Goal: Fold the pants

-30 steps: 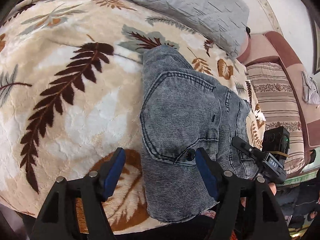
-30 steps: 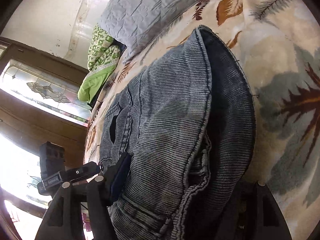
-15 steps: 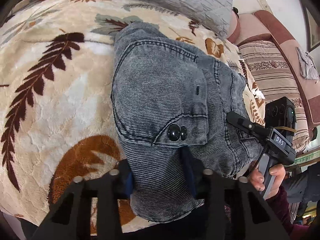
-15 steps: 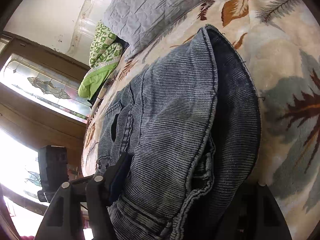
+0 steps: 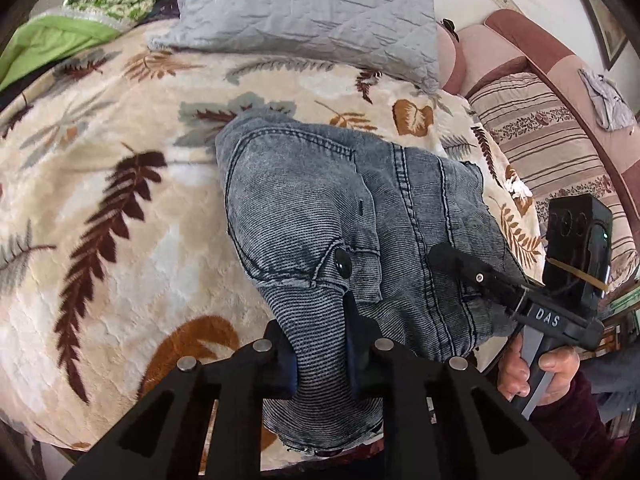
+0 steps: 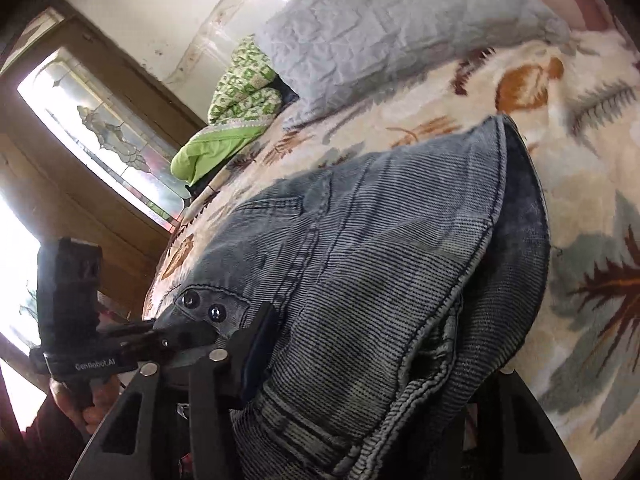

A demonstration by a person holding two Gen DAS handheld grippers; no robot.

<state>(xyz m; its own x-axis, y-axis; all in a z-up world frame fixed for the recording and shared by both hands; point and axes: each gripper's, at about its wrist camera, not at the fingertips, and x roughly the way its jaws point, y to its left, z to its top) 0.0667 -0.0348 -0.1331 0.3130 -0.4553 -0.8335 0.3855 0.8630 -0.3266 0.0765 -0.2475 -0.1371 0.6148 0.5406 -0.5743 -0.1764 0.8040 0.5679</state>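
Folded grey denim pants (image 5: 320,208) lie on a leaf-patterned blanket (image 5: 100,160). My left gripper (image 5: 320,344) pinches their near edge just below a black button; its jaws are still closing, and a ridge of denim is squeezed between the blue pads. A hand (image 5: 556,364) holds my right gripper (image 5: 460,268) at the pants' right side. In the right wrist view, a thick stack of the pants (image 6: 400,220) fills my right gripper (image 6: 380,360). Its jaws are closing, the left pad presses the denim and the right finger is hidden under cloth. The left gripper (image 6: 176,332) shows at the left.
A grey quilted pillow (image 5: 312,4) lies at the far end of the bed, with a green patterned blanket (image 5: 60,28) beside it. A striped sofa (image 5: 560,140) stands along the right. A wooden frame with patterned glass (image 6: 100,132) is to the left.
The left jaws went from wide open around the pants' near edge to pinched on it. The right jaws narrowed on the stack. Both grippers rolled and rose a little.
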